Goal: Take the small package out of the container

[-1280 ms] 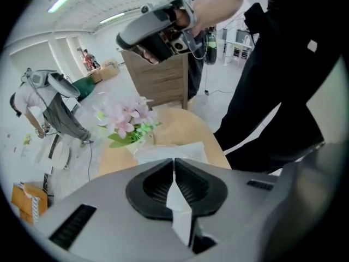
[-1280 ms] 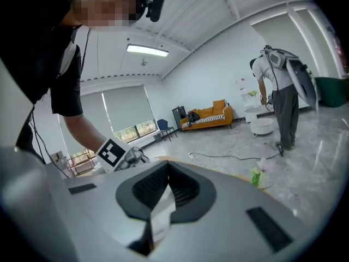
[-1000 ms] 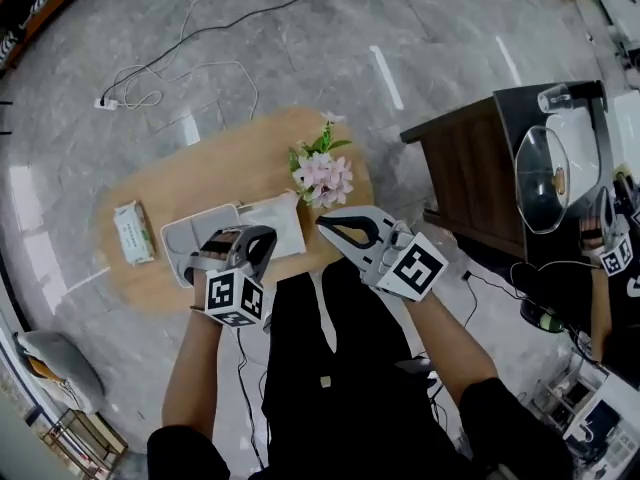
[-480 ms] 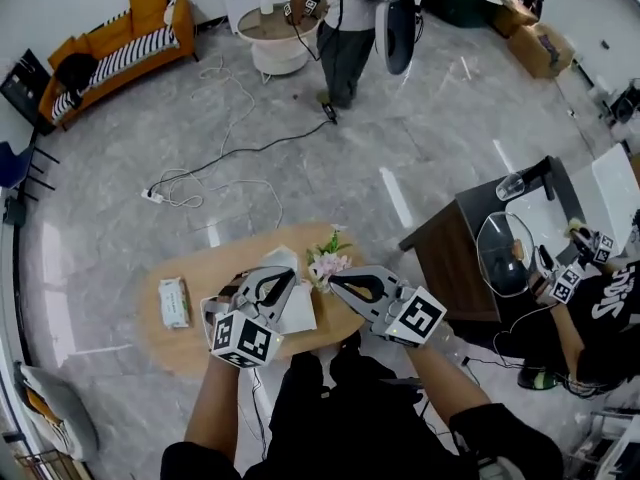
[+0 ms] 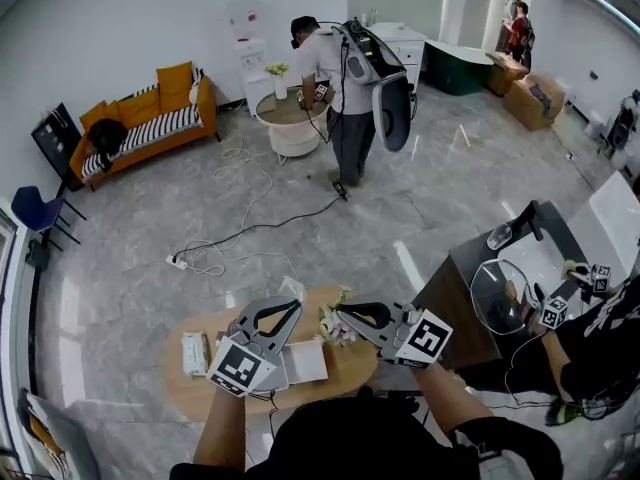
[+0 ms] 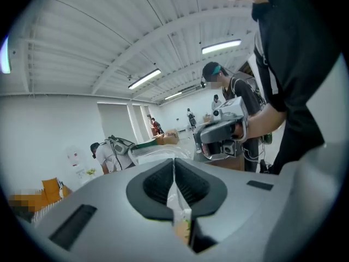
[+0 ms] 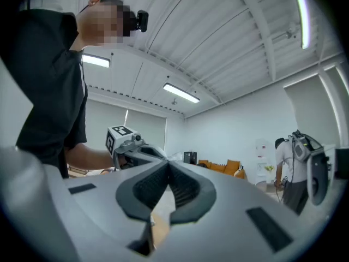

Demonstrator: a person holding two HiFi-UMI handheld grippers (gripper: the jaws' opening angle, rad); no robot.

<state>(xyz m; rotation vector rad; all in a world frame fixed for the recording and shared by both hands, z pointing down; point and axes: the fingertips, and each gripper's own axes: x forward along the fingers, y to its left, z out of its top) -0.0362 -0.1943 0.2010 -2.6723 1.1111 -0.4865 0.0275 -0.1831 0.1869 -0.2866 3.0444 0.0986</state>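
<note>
The small white-and-green package [image 5: 193, 353] lies on the left end of the oval wooden table [image 5: 200, 393], outside the white container [image 5: 305, 361], which sits mid-table next to the flowers [image 5: 335, 326]. My left gripper [image 5: 296, 306] and right gripper [image 5: 342, 310] are held high above the table, tips pointing towards each other. In the left gripper view the jaws [image 6: 174, 160] meet with nothing gripped, and the right gripper [image 6: 218, 138] shows opposite. The right gripper's jaws [image 7: 167, 162] are likewise shut and empty, facing the left gripper [image 7: 131, 143].
A dark cabinet with a glass bowl [image 5: 500, 293] stands to the right, where another person works. A person with a backpack [image 5: 345, 78] stands at a round white table. An orange sofa [image 5: 150, 118] is at the back left. Cables [image 5: 230, 248] trail across the floor.
Both grippers have risen well above the table, staying shut. The head view has lifted too, so the table looks smaller and much more of the room shows.
</note>
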